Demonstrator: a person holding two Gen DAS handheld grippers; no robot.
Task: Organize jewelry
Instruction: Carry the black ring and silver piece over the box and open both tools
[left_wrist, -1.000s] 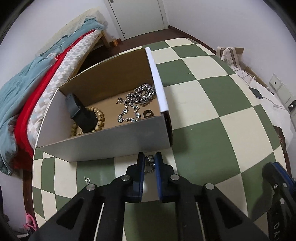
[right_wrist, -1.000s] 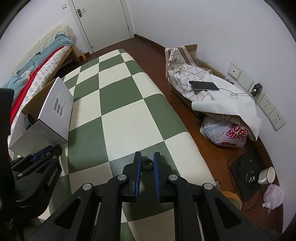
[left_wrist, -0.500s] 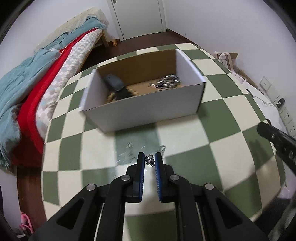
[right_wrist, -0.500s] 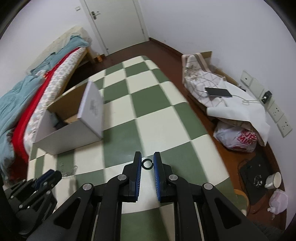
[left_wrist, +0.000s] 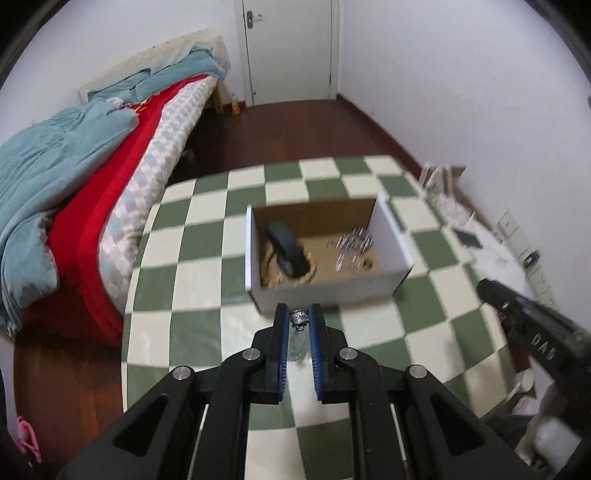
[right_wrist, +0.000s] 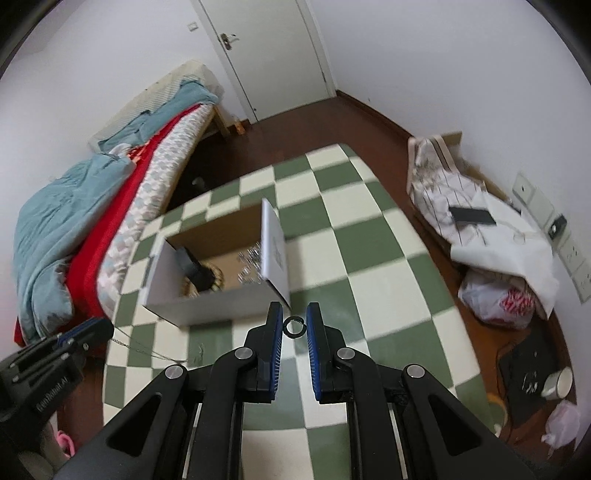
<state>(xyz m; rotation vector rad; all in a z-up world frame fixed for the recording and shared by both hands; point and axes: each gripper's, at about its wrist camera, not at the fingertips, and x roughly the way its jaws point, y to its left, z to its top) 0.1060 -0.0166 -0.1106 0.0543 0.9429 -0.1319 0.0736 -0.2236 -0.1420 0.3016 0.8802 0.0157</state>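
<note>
Two grippers are held above the checkered table (left_wrist: 207, 332), each w/ a piece pinched at the fingertips. In the left gripper (left_wrist: 299, 319) a silver chain (left_wrist: 298, 318) is clamped between narrow blue pads, w/ its links hanging below; in the right wrist view the chain trails down from it. In the right gripper (right_wrist: 294, 321) a dark ring (right_wrist: 294, 327) is gripped edge-on between the pads, gap narrow. Both are raised just near of the box (left_wrist: 332, 291), tips angled down toward it, left gripper at the near wall, right gripper at the near right corner. Inside the box: silver jewelry (left_wrist: 351, 245) at right, a black object (left_wrist: 288, 247) and beads (right_wrist: 214, 277) at left. Motion blur on box contents; detail can't be told.
</note>
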